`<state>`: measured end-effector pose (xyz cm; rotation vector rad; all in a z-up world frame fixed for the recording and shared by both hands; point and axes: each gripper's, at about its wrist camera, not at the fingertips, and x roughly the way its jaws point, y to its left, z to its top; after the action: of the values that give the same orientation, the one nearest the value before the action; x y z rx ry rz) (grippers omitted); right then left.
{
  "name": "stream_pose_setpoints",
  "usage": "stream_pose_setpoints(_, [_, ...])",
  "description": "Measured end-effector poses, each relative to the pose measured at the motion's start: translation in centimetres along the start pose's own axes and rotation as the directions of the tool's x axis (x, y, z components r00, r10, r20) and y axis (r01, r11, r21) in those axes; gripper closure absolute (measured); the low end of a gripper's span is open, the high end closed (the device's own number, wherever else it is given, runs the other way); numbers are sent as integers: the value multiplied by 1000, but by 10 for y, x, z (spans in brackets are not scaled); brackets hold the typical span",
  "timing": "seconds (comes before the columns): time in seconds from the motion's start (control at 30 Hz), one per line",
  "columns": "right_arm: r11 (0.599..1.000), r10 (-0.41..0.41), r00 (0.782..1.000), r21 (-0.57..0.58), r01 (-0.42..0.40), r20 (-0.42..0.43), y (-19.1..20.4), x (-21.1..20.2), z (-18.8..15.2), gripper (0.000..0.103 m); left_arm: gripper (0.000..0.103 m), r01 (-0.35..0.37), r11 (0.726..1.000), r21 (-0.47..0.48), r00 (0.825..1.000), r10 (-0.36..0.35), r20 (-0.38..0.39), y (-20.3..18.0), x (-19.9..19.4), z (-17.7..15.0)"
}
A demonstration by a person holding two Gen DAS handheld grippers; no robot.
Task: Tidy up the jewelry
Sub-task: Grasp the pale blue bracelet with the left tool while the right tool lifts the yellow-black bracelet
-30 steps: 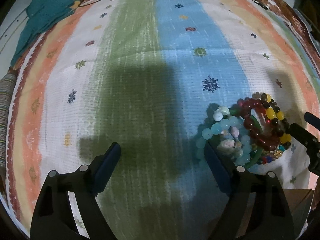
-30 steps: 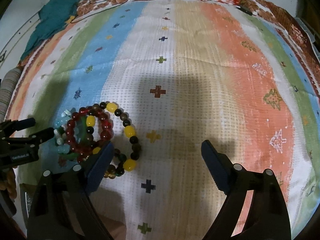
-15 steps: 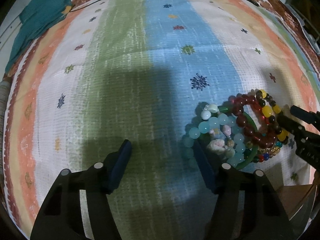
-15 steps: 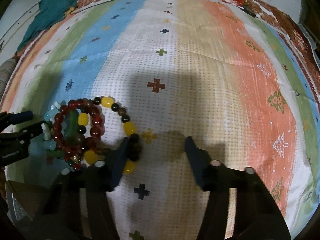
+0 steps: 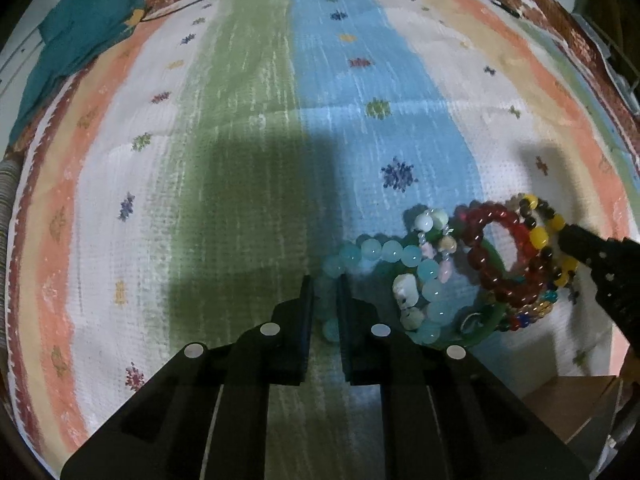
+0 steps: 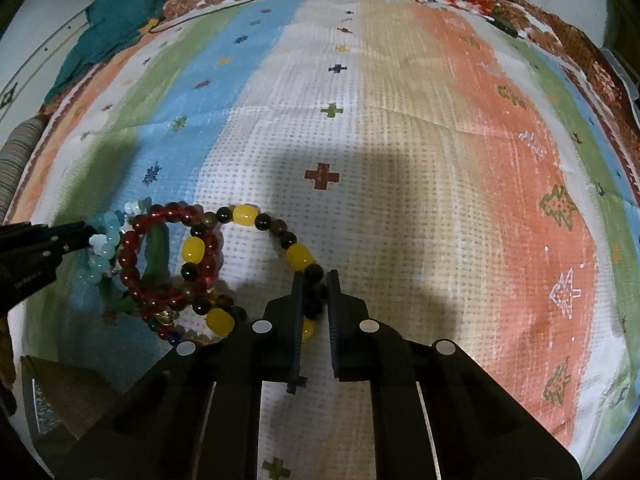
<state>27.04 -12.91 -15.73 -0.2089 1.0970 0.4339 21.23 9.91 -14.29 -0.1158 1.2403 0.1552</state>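
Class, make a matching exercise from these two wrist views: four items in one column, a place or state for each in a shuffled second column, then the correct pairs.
1. pale blue bracelet
2. yellow and dark bracelet
3. dark red bracelet
4. teal cloth

A. far corner of the bedspread
B. pinched by the right gripper
C. lies in the pile, ungripped
D. pinched by the left gripper

Pairs: 1-D, 2-B, 3-C, 4-A

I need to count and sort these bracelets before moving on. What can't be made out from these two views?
- Left wrist view: the aqua bead bracelet runs between the left gripper fingers; its near part is hidden.
- Right wrist view: the yellow-and-dark bead bracelet disappears inside the right gripper.
- Both views: bracelets in the pile overlap, so the count is unclear; the green bangle is mostly covered.
- Small multicoloured beads: too small.
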Motion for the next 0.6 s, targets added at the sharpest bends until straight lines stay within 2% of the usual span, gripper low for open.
stream_pose_setpoints(0.33, [1000,9,998,-24,-8,62,10,-33,-1,92,92,40,999,1,997,-40,65,-6,-39,-1])
stream_pose_setpoints(0.43, [1000,13,996,-27,-11,88,13,-46,-1,92,92,45,999,13,992,-47,115,-12,-54,-4])
stream_pose_setpoints(0.6, [1000,11,991,-14,-9,135,14,-65,-4,92,92,47,999,21,989,-49,137,-18,-64,-2])
